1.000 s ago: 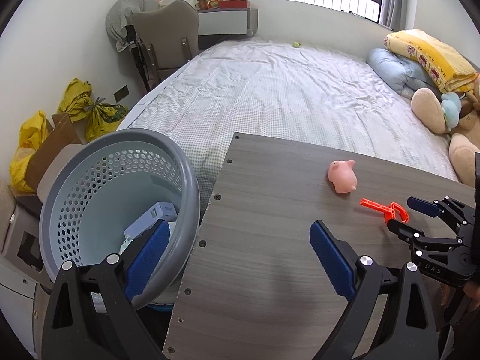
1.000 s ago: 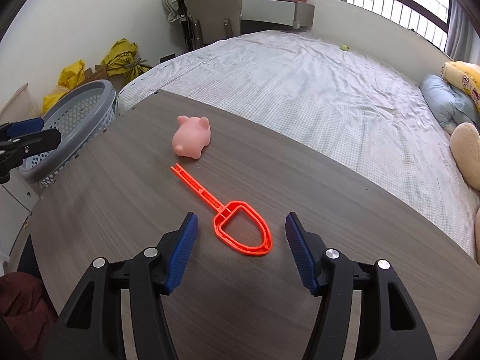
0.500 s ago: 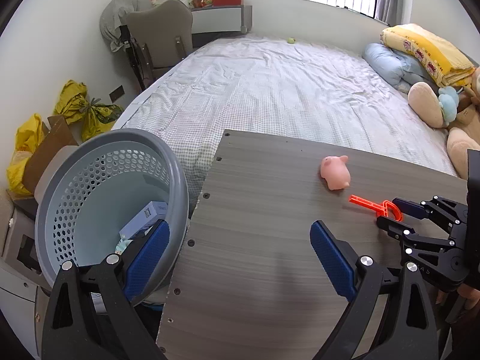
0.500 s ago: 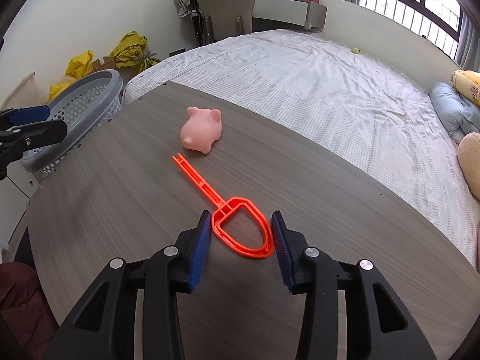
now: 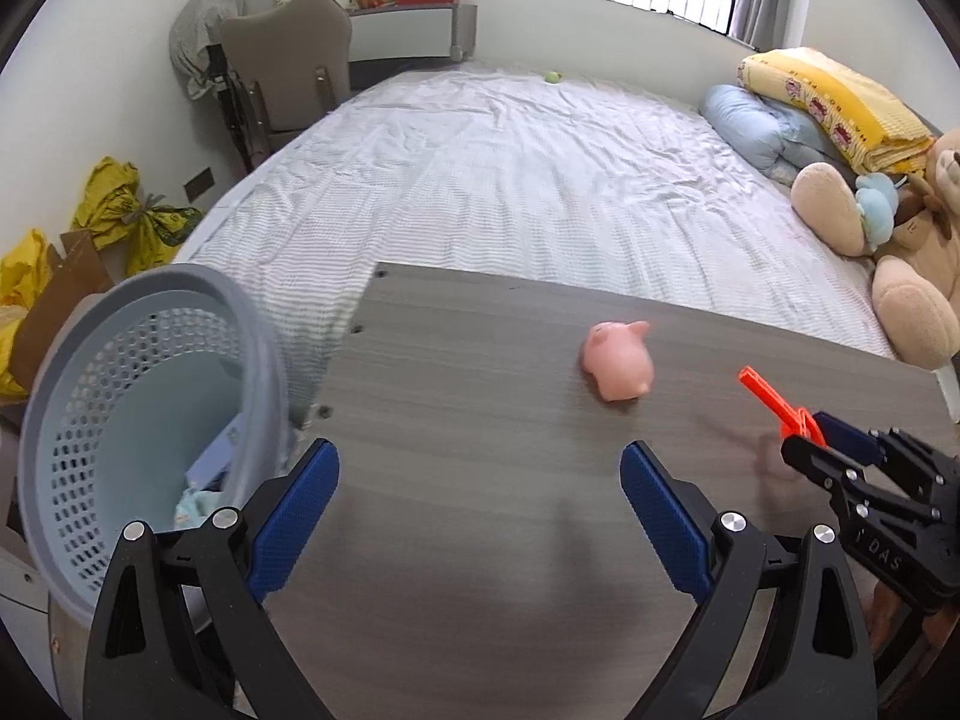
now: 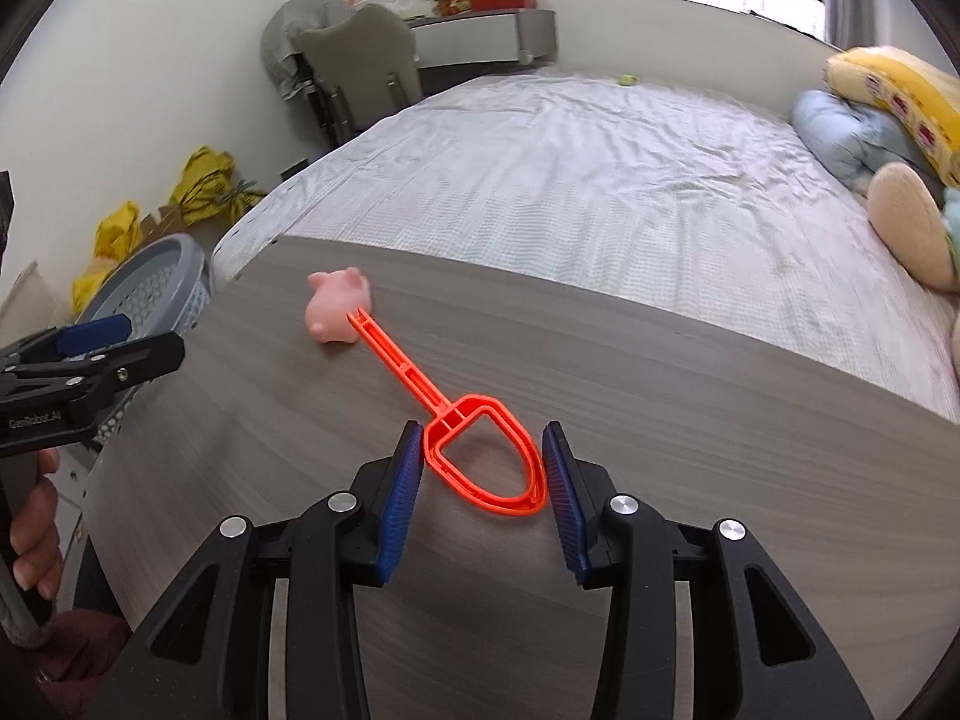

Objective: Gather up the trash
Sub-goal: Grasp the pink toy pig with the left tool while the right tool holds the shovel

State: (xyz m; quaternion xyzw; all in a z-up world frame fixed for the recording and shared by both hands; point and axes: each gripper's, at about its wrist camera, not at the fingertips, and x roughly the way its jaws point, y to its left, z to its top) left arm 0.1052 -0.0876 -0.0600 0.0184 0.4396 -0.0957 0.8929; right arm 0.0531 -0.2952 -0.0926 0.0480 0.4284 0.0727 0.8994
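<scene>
My right gripper (image 6: 480,471) is shut on the blade of an orange plastic toy shovel (image 6: 474,450) and holds it off the grey wooden table (image 6: 660,420); its handle points toward a pink toy pig (image 6: 336,312). In the left wrist view the shovel handle (image 5: 771,393) sticks out of the right gripper (image 5: 840,450), and the pig (image 5: 618,360) lies on the table (image 5: 480,480). My left gripper (image 5: 480,516) is open and empty above the table's left part, next to a grey-blue perforated basket (image 5: 78,396) with some items inside.
A bed with a white sheet (image 5: 510,180) lies beyond the table. Stuffed toys (image 5: 900,276) and pillows (image 5: 780,120) are at the right. Yellow bags (image 5: 120,210), cardboard and a chair (image 5: 288,72) stand at the left.
My right gripper closed on the shovel blade and lifted it, tilting the handle up toward the pig. The left gripper moved right and forward, away from the basket, over the table.
</scene>
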